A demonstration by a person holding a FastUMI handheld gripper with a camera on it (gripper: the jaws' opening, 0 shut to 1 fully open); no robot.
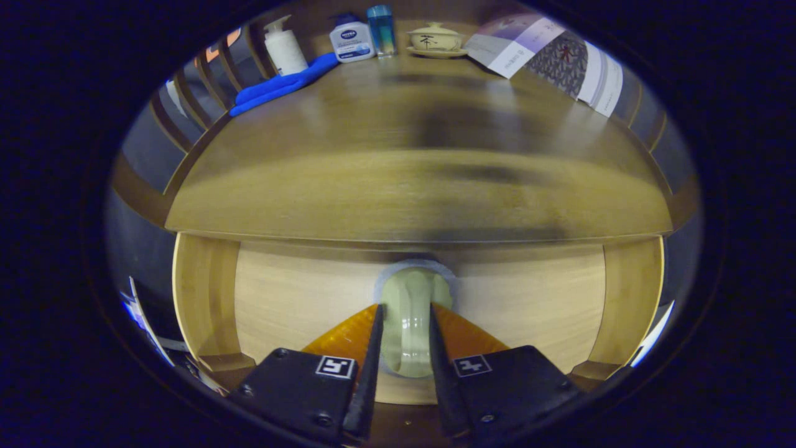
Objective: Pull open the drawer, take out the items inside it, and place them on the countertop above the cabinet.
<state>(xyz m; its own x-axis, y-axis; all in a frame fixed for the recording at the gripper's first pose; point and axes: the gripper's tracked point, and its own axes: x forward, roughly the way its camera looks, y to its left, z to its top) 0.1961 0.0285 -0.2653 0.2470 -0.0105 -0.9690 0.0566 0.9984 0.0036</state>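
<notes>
The drawer front [298, 305] is a pale wood panel straight ahead, under the edge of the wooden countertop [398, 186]. A pale green, glassy knob [415, 287] sits at its middle. My gripper [405, 314] is shut on the drawer knob, with one finger pressing on each side of it. The drawer's inside and whatever lies in it are hidden behind the panel. I cannot tell whether the drawer is pulled out at all.
Along the back of the countertop stand a white pump bottle [284, 48], a white bottle with a blue cap [351, 40], a small blue bottle [380, 29] and a lidded teacup on a saucer [435, 40]. A blue cloth [280, 84] lies at the back left, a printed booklet [547, 53] at the back right. Wooden side posts [202, 292] flank the drawer.
</notes>
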